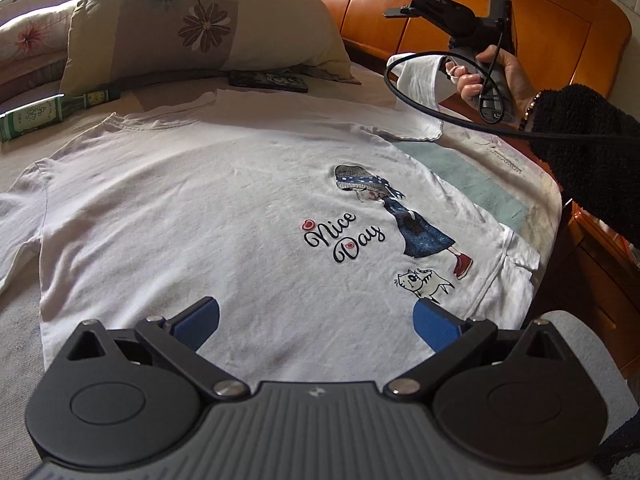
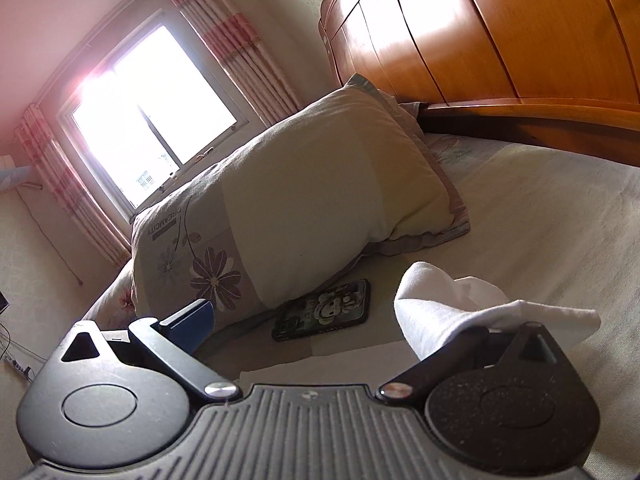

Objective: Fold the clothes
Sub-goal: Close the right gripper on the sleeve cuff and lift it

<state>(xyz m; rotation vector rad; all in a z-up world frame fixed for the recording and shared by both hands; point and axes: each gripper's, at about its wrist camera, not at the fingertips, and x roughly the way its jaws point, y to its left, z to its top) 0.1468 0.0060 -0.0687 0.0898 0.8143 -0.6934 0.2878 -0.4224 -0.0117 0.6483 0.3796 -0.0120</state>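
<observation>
Left wrist view looks down on a white cotton T-shirt [image 1: 224,208] printed with a cartoon girl and the words "Nice Day", spread flat, print up, over the bed [image 1: 472,184] with its pale sheet. The left gripper [image 1: 316,320] hovers low over the shirt's lower part, its blue-padded fingers [image 1: 200,320] spread wide with nothing between them. Farther off on the right, a person's hand [image 1: 496,80] in a dark fleece sleeve holds the right gripper's handle, and the shirt's sleeve [image 1: 420,76] is lifted off the bed there. In the right wrist view the right gripper [image 2: 320,316] also stands wide apart, with that white sleeve cloth draped over its right-hand finger rather than pinched. Beyond lie a cream floral pillow [image 2: 304,208], a dark phone case with a cartoon monkey [image 2: 324,310] just beside the pillow, and a green glass bottle [image 1: 52,114] near the shirt's collar, before an orange wooden headboard [image 2: 500,32].
</observation>
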